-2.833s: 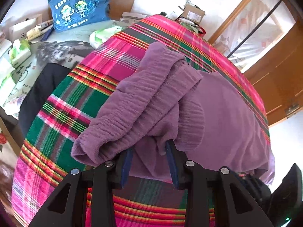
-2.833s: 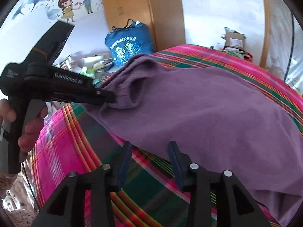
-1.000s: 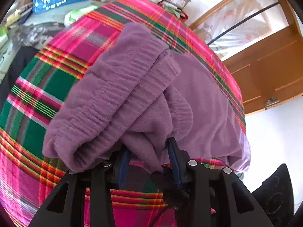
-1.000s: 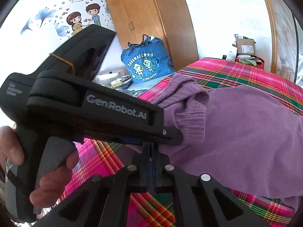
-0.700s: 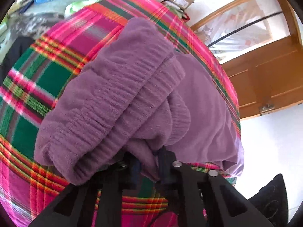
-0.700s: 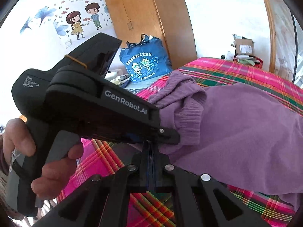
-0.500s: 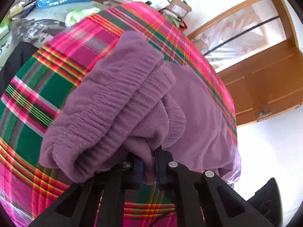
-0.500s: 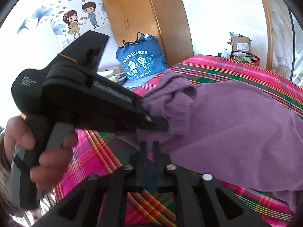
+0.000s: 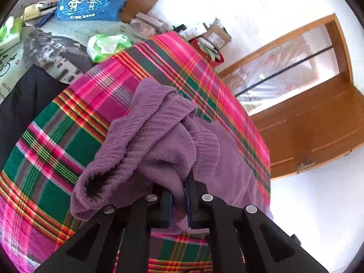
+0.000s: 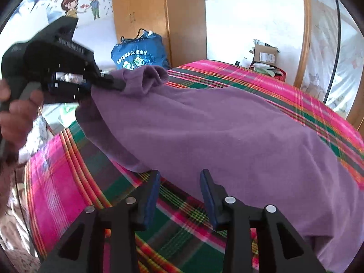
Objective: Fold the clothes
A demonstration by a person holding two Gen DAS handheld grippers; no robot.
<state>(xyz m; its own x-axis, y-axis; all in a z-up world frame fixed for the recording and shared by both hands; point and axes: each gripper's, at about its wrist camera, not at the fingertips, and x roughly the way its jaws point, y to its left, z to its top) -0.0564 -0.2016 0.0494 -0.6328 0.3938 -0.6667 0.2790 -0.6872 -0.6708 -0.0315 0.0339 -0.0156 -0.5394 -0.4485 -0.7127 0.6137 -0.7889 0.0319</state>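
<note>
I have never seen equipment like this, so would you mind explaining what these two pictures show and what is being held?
There is no robot here: a person holds a two-finger tool in each hand, and each tool has a wide-angle camera looking along its fingers. One picture comes from the left tool, the other from the right.

In the left view, the left hand-held gripper is shut on a bunched part of a purple sweater. In the right view you see that same tool from the side, with the person's hand around its handle, lifting the sweater's end.

The right hand-held gripper has its jaws opening, with nothing between them; the sweater's edge lies just beyond.

The sweater lies on a bed with a pink and green plaid cover. A blue bag stands behind.
</note>
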